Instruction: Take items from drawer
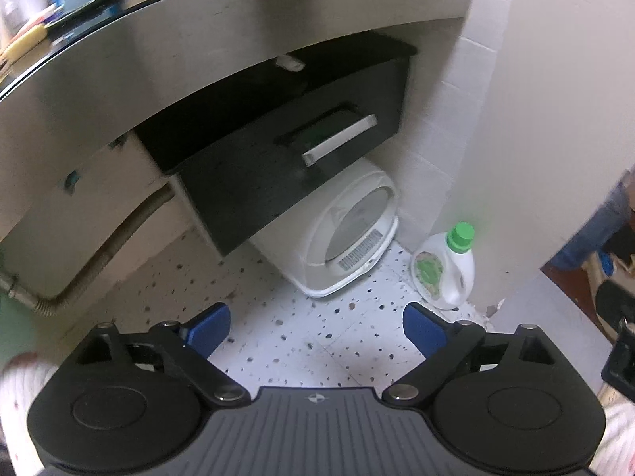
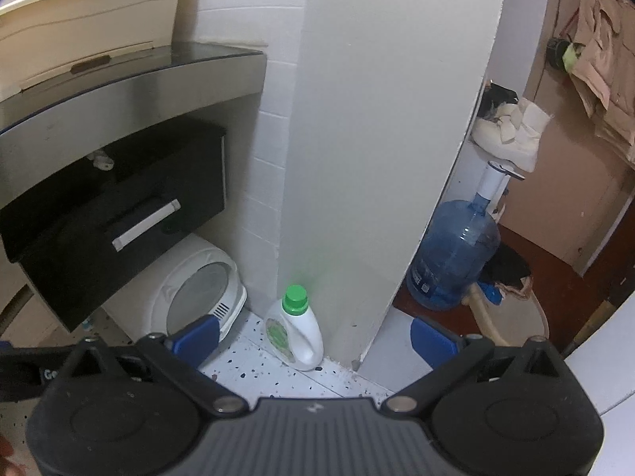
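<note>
A black drawer (image 1: 246,182) with a silver handle (image 1: 339,139) hangs under a steel counter and stands pulled out a little. A small pale item (image 1: 290,62) lies at its open top. The same drawer (image 2: 119,218), handle (image 2: 146,225) and pale item (image 2: 102,160) show in the right wrist view. My left gripper (image 1: 317,331) is open and empty, low above the floor, in front of the drawer. My right gripper (image 2: 315,337) is open and empty, further right, facing a wall corner.
A white round-lidded bin (image 1: 349,234) stands on the speckled floor under the drawer. A white detergent bottle with a green cap (image 1: 448,269) stands by the wall corner. A steel counter (image 1: 222,39) overhangs above. A blue water jug (image 2: 456,254) stands past the wall at right.
</note>
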`<action>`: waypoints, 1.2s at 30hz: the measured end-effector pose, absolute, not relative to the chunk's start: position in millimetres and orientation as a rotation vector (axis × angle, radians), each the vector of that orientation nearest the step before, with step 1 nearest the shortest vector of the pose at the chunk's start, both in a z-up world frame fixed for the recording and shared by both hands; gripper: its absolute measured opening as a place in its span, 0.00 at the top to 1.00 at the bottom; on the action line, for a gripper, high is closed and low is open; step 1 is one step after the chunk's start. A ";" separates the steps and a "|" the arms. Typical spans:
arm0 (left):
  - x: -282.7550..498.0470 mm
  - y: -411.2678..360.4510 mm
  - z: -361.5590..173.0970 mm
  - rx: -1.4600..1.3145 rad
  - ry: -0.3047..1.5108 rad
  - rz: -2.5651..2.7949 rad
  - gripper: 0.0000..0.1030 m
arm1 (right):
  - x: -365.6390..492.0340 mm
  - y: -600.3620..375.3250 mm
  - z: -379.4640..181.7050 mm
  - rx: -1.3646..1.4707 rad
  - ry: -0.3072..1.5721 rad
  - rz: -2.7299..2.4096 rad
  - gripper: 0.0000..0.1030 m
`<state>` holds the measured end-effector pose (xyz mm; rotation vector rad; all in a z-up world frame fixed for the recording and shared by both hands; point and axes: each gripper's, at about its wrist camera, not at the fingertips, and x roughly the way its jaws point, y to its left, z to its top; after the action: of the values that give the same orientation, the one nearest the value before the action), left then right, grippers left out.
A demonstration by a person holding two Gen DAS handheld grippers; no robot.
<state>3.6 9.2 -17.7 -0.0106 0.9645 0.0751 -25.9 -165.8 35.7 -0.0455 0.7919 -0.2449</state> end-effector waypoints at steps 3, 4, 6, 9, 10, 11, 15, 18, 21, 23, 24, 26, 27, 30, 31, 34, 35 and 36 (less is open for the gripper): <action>-0.1 15.2 -19.2 -0.070 0.922 0.069 0.07 | -25.1 -165.6 32.0 -0.044 0.798 -0.220 0.01; -1.0 17.5 -19.9 -0.089 0.906 0.080 0.07 | -24.1 -165.3 29.7 -0.041 0.804 -0.220 0.01; -0.9 19.2 -22.2 -0.088 0.878 0.101 0.07 | -22.1 -164.8 22.1 -0.038 0.817 -0.205 0.01; 1.0 19.2 -25.1 -0.030 0.850 0.111 0.07 | -17.1 -164.4 7.2 -0.041 0.861 -0.146 0.00; 2.0 19.5 -26.4 -0.011 0.846 0.114 0.07 | -14.5 -164.7 1.4 -0.035 0.886 -0.124 0.00; 3.6 20.3 -28.0 0.001 0.850 0.112 0.07 | -12.5 -166.0 -4.1 -0.016 0.902 -0.106 0.01; 8.3 25.8 -34.5 0.001 0.909 0.102 0.07 | -6.2 -177.0 -17.2 0.120 0.922 -0.093 0.01; 7.9 29.3 -37.5 0.003 0.905 0.113 0.07 | -2.1 -176.8 -21.3 0.123 0.876 -0.067 0.01; 7.0 33.2 -38.5 0.007 0.886 0.110 0.07 | 1.9 -173.8 -30.2 0.107 0.811 -0.043 0.01; 6.3 35.8 -39.0 0.009 0.872 0.107 0.07 | 9.2 -176.0 -39.8 0.137 0.812 0.012 0.01; 6.0 37.1 -39.3 0.011 0.865 0.105 0.07 | 14.7 -178.9 -44.6 0.170 0.826 0.044 0.01; 5.3 39.7 -39.8 0.013 0.851 0.102 0.07 | 27.7 -186.6 -53.9 0.264 0.840 0.091 0.03; 5.2 41.6 -40.3 0.013 0.847 0.100 0.07 | 34.4 -190.7 -58.4 0.314 0.843 0.113 0.04; 6.3 47.6 -42.9 0.016 0.847 0.097 0.07 | 55.4 -198.5 -66.3 0.458 0.802 0.170 0.03; 6.9 48.9 -43.7 0.022 0.847 0.097 0.07 | 65.2 -198.9 -67.8 0.498 0.800 0.188 0.03; 9.0 52.8 -45.1 0.033 0.842 0.097 0.07 | 101.1 -197.5 -73.7 0.590 0.808 0.232 0.04; 9.6 54.2 -45.2 0.030 0.842 0.096 0.07 | 114.1 -195.1 -76.3 0.617 0.806 0.241 0.05; 10.2 55.7 -45.4 0.027 0.843 0.095 0.07 | 127.5 -191.4 -80.0 0.635 0.811 0.246 0.12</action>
<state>10.2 55.7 -45.4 0.0269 0.8427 0.0947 127.5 -191.4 -80.0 0.6354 0.8106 0.2456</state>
